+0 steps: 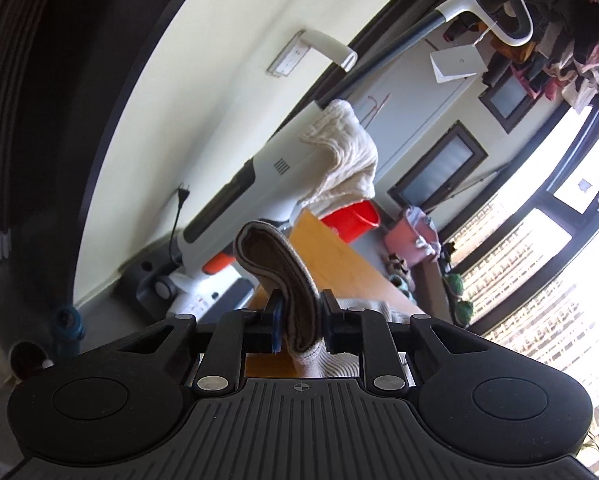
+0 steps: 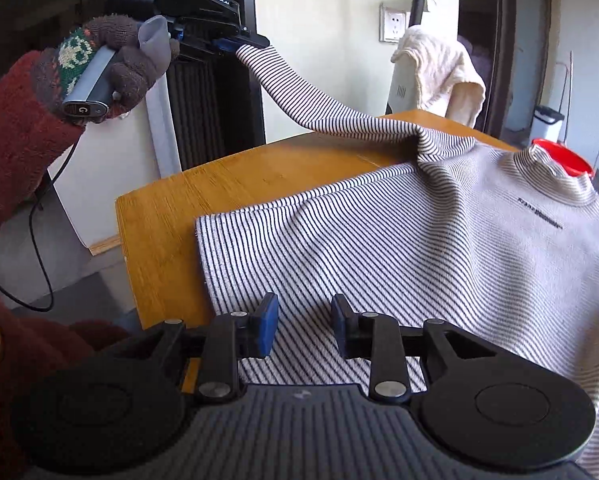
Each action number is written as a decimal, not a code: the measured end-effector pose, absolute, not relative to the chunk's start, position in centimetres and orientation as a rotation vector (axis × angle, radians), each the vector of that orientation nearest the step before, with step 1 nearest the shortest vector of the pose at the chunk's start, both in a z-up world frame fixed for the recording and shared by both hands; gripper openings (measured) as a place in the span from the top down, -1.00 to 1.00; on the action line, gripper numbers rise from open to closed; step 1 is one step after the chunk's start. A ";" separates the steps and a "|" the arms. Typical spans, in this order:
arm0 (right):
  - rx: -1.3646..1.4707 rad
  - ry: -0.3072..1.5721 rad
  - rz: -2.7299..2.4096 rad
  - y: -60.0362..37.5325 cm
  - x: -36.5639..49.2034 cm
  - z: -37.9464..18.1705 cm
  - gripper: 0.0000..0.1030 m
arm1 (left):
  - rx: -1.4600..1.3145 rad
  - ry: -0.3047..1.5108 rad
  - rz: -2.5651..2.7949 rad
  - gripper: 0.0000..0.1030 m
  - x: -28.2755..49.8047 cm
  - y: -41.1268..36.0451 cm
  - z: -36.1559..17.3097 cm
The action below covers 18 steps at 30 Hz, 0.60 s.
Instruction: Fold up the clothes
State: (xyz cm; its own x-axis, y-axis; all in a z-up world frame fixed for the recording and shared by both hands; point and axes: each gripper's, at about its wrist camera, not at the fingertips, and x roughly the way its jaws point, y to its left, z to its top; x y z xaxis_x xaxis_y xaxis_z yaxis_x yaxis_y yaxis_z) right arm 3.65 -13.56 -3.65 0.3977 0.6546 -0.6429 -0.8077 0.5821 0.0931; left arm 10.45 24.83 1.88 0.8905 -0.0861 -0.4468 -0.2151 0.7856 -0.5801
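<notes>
So the striped shirt (image 2: 439, 248) is lying mostly flat on the wooden table (image 2: 163, 216), collar end far from the right gripper (image 2: 304, 326). That gripper's blue-padded fingers (image 2: 268, 320) are parted a bit with nothing pinched, hovering over the hem, and fabric spreads under and ahead of them. The left gripper (image 1: 299, 320) is a different story: its jaws are clamped tight on the sleeve cuff (image 1: 287, 280), which bulges up and forward out of the pads in a folded loop. From the right wrist view the sleeve stretches up off the table to that gripper, held in a knit-gloved hand (image 2: 111, 64). The shirt is a soft ribbed knit, thin dark stripes on off-white, mock neck, small dark lettering on the chest.
</notes>
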 end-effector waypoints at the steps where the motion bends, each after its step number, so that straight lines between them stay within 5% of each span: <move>1: -0.222 0.710 0.948 -14.0 3.4 -3.6 0.42 | -0.655 0.458 0.085 0.62 10.9 25.1 2.6; 13: -0.029 0.604 0.707 -20.5 4.7 -1.7 0.24 | -0.597 0.453 0.009 0.69 12.9 23.1 5.9; 16: 0.044 0.609 0.661 -20.8 6.5 -2.0 0.24 | -0.722 0.521 -0.021 0.61 12.5 24.0 3.6; 18: -0.039 0.581 0.659 -18.5 7.5 -1.9 0.24 | -0.832 0.597 -0.050 0.39 12.6 24.7 1.2</move>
